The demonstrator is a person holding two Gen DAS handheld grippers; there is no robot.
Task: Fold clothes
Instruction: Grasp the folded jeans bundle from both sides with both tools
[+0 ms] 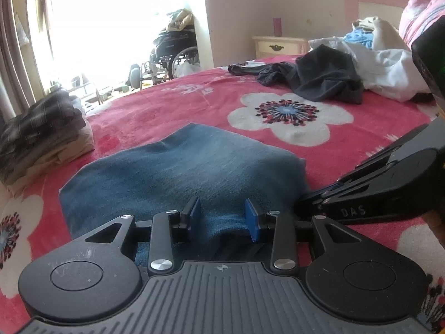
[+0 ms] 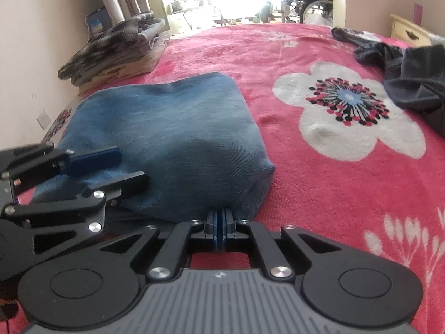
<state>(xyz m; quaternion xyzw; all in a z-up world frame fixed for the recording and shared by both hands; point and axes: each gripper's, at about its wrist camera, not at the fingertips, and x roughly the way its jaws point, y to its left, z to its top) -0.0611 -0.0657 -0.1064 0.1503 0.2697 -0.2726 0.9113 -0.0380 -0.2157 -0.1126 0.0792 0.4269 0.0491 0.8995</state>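
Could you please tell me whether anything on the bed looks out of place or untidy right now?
Mostly the far side: a dark garment and white clothes lie crumpled in a loose heap, unfolded. The folded jeans bulge slightly but sit squarely, and the folded stack looks neat.

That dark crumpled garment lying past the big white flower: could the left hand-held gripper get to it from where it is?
Probably yes. The left hand-held gripper is open over the folded jeans, holding nothing, and only bare blanket lies between it and the dark garment. It would need a long reach.
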